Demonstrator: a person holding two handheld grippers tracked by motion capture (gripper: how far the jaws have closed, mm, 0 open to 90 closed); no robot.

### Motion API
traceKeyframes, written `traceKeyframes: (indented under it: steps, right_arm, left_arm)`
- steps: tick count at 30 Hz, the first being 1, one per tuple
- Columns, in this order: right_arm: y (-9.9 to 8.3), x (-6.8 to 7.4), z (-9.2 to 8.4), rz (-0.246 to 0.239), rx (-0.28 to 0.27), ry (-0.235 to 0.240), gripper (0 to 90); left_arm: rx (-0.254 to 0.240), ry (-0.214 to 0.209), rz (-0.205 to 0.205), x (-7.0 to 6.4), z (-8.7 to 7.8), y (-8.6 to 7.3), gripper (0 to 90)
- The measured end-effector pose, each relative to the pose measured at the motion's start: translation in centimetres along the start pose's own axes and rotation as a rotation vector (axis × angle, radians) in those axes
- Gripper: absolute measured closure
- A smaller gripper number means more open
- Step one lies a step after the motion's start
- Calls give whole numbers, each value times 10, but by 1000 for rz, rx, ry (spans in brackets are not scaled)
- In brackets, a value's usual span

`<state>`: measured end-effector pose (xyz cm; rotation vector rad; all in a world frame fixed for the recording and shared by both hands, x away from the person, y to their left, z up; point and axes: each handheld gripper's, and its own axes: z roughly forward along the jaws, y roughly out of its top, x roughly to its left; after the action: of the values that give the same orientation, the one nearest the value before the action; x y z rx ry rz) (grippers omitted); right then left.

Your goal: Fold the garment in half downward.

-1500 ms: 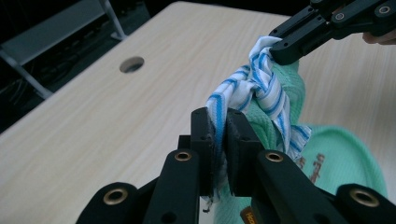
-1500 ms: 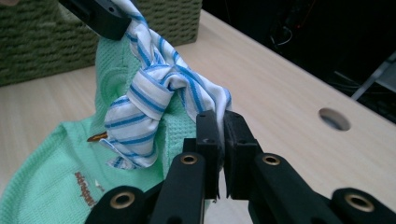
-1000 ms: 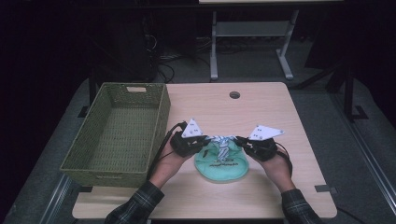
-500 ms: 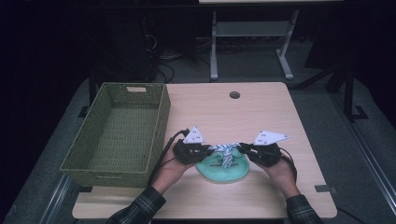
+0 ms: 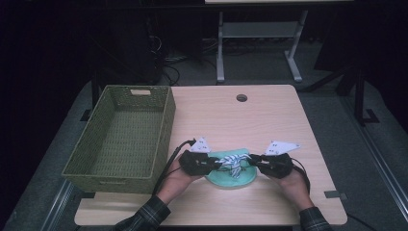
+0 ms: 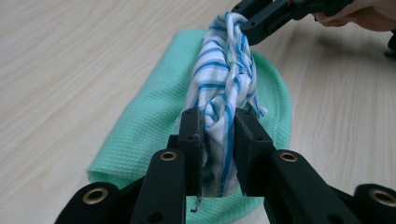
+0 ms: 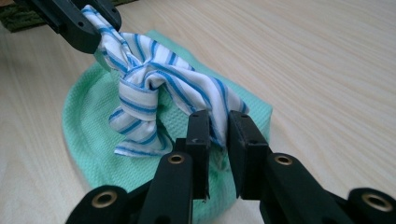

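The striped cloth (image 6: 224,93) hides the middle of the green cloth (image 6: 154,121), whose near edge disappears behind the left gripper (image 6: 219,140).

We wear dark green plaid sleeves (image 5: 144,215). Our left hand-held gripper (image 5: 217,163) and right hand-held gripper (image 5: 251,161) are black, each topped with a pale three-cornered plate (image 5: 201,144) and trailing a black cable (image 5: 172,159). Brass-ringed holes (image 6: 168,155) stud the jaws.

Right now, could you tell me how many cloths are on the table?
2. A blue-striped white cloth is stretched between the left gripper and the right gripper, just above a green cloth lying flat on the table. More could be hidden underneath.
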<state>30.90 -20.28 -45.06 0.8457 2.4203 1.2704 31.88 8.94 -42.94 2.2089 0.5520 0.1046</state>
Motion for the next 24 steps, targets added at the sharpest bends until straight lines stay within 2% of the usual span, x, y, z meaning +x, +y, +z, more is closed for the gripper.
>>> traceKeyframes:
  steps: [8,13,17,21,24]
  right_arm:
    - [-8,6,-7,4,18,17,780]
    - [-11,9,-15,8,14,17,780]
    - [-12,7,-24,26,3,7,798]
    - [-5,4,-30,55,-34,15,846]
    - [6,4,-30,47,-50,24,869]
  left_arm:
    - [15,-27,-1,-5,1,-5,686]
    - [-8,-38,-17,-8,-7,-4,623]
    - [-43,-49,-36,-8,-18,-4,614]
    - [-60,-58,-49,-8,-24,-4,686]
    - [-54,-55,-60,-6,-23,-4,739]
